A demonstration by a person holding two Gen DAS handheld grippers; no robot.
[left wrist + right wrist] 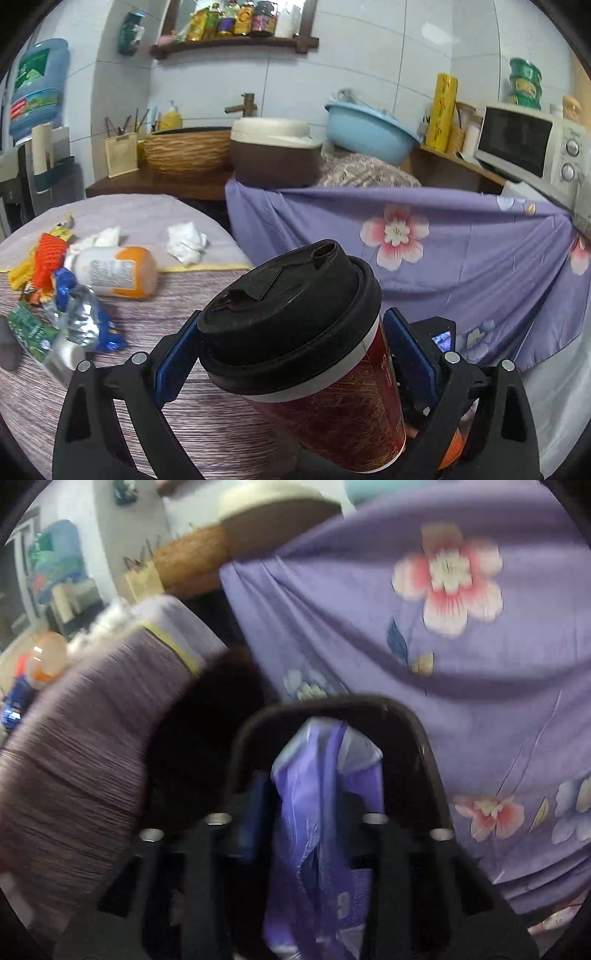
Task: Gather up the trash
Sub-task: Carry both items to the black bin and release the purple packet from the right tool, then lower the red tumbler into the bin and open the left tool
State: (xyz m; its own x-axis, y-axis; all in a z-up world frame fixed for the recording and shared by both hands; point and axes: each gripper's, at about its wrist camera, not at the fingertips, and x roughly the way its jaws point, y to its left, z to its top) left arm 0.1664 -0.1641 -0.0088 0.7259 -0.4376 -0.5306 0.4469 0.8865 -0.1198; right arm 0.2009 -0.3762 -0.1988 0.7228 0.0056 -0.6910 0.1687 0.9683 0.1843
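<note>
cup: red paper coffee cup (325, 369) with black lid, tilted, clamped between jaws of left gripper (295, 354), held above the surface (207, 417) edge
bag: purple plastic bag (325, 812) between jaws of right gripper (317, 805); jaws part open, blurred, can't tell if pads press it
bin: dark rim (332, 705) around bag top, likely a trash bin
done: one item picked, not yet dropped, by the look of it
left: orange-capped bottle (118, 271), crumpled tissues (186, 242), clear crushed bottle (79, 314), blue wrapper (109, 332) lie on surface
left view only: the litter in clear view, the cup
right view only: bag, bin
</note>
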